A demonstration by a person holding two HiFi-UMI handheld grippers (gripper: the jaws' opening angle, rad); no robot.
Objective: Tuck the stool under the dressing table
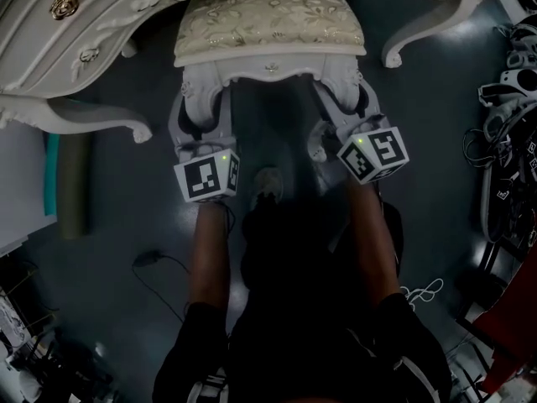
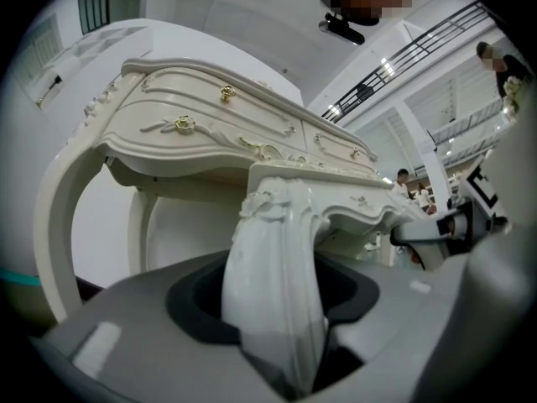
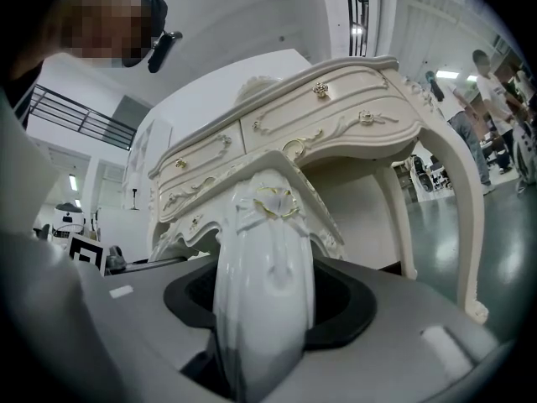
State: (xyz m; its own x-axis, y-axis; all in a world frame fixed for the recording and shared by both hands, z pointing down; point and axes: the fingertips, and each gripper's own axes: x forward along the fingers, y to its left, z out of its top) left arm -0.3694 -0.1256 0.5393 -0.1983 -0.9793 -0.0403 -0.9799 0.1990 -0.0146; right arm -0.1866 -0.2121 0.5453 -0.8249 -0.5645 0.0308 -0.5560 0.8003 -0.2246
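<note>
The stool [image 1: 268,15] has a cream patterned cushion and white carved legs, and its far part sits under the dressing table [image 1: 75,32]. In the head view my left gripper [image 1: 193,137] is shut on the stool's near left leg [image 1: 200,99]. My right gripper [image 1: 340,120] is shut on the near right leg [image 1: 340,86]. In the left gripper view the white leg [image 2: 273,275] fills the gap between the jaws of the left gripper [image 2: 277,334]. The right gripper view shows the right gripper [image 3: 260,342] clamped the same way round the other leg [image 3: 264,284]. The table's drawers with gold knobs [image 3: 320,89] rise behind.
The table's curved legs stand at the left [image 1: 101,120] and right [image 1: 419,32] of the stool. A rolled green mat [image 1: 74,183] lies at the left. Cables and equipment [image 1: 508,141] crowd the right edge, and a cord [image 1: 151,263] lies on the dark floor.
</note>
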